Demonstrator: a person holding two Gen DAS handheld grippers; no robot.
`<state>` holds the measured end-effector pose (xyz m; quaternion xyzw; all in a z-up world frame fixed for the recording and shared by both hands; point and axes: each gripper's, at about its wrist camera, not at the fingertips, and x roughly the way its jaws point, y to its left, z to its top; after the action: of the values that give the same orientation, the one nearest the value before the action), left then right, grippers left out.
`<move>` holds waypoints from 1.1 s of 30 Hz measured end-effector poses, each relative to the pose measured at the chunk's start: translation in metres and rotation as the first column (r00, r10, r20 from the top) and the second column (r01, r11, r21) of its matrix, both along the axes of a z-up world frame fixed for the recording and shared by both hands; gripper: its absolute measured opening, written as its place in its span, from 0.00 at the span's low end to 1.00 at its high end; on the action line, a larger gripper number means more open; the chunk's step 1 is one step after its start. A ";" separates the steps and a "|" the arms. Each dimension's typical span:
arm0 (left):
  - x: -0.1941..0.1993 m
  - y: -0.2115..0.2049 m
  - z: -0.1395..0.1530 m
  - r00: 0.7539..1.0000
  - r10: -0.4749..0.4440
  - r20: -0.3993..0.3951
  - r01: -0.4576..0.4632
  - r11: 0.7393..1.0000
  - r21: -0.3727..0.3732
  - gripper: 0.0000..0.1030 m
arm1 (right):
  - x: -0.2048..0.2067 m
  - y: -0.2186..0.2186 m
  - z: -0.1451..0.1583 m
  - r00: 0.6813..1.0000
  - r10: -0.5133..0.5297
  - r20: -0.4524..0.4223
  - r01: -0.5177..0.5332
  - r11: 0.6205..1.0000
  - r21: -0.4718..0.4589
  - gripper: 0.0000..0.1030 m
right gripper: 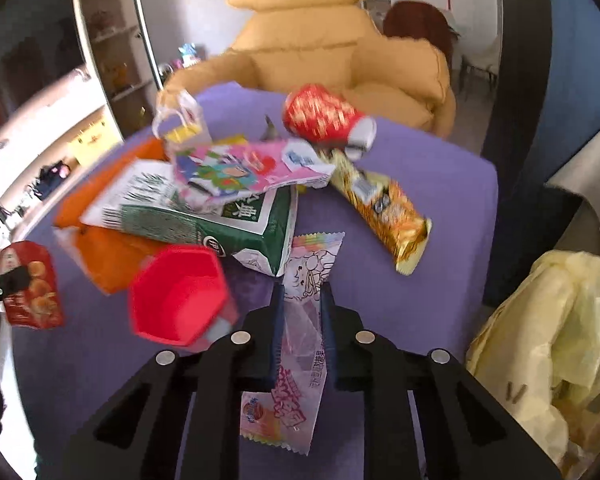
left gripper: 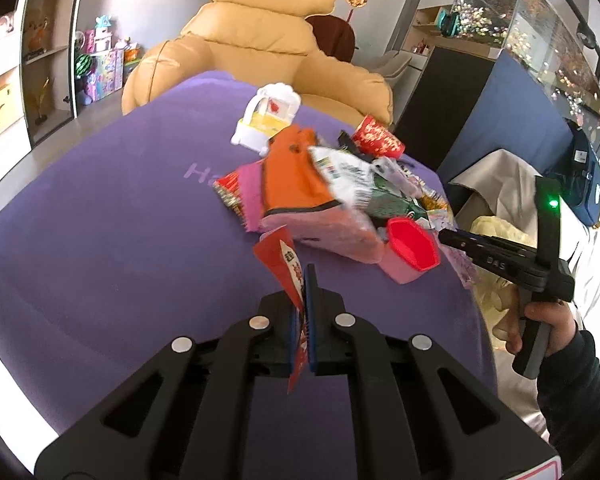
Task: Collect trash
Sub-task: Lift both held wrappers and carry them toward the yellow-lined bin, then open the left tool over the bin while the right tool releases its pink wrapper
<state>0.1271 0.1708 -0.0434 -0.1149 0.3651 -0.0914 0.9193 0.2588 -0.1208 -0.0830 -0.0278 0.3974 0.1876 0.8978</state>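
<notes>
We view a purple-covered desk [left gripper: 100, 220] filling the centre of both frames, with a yellow armchair [left gripper: 260, 40] behind it at top centre and a pale yellow bag [right gripper: 540, 340] at the lower right of the right wrist view, which we judge to be the collecting bag. The trash lies heaped at mid-frame: an orange packet [left gripper: 292, 184], a green-and-white pouch [right gripper: 204, 216], a red can [right gripper: 320, 116], a gold snack wrapper [right gripper: 384, 208] and a red cup [right gripper: 176, 296], all touching or overlapping.

The left tongs [left gripper: 304, 320] are closed on a red wrapper [left gripper: 280, 256], held by one thin edge at lower centre of the left wrist view. The right tongs [right gripper: 300, 320] straddle a pink clear wrapper [right gripper: 300, 340]; their blades sit at its two edges, and we cannot tell whether they truly pinch it.

Risks, largest first:
- The pink wrapper's far end lies beside or under the green pouch; lifting could drag the heap and tip the red cup, which stands near the desk's edge.
- The film is slick and limp, so it may slide from a loose grip short of the bag.
- The red wrapper may flutter free from its edge-hold.
</notes>
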 end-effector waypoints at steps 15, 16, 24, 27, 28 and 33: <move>0.013 -0.072 0.080 0.970 -0.138 0.201 0.132 0.990 0.040 0.03 | -0.058 -0.030 0.096 0.973 0.029 0.229 -0.041 0.998 0.048 0.17; 0.016 -0.080 0.084 0.966 -0.155 0.207 0.152 0.988 0.033 0.03 | -0.060 -0.034 0.100 0.971 0.026 0.238 -0.038 0.998 0.048 0.17; 0.039 -0.147 0.088 0.938 -0.287 0.195 0.297 0.955 -0.019 0.03 | -0.079 -0.083 0.116 0.954 -0.033 0.297 0.032 0.999 0.008 0.17; 0.052 -0.182 0.084 0.916 -0.357 0.185 0.372 0.927 -0.055 0.03 | -0.083 -0.117 0.117 0.947 -0.089 0.308 0.094 0.996 -0.002 0.17; 0.058 -0.196 0.081 0.906 -0.384 0.179 0.401 0.913 -0.071 0.03 | -0.083 -0.124 0.117 0.946 -0.102 0.308 0.108 0.994 -0.002 0.17; 0.077 -0.256 0.068 0.865 -0.484 0.133 0.499 0.859 -0.117 0.03 | -0.087 -0.180 0.111 0.929 -0.205 0.307 0.218 0.976 -0.010 0.17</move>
<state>0.2045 -0.0852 0.0246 -0.0810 0.3285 -0.3555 0.8713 0.1715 -0.3003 0.0284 -0.0332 0.2591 0.0745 0.9624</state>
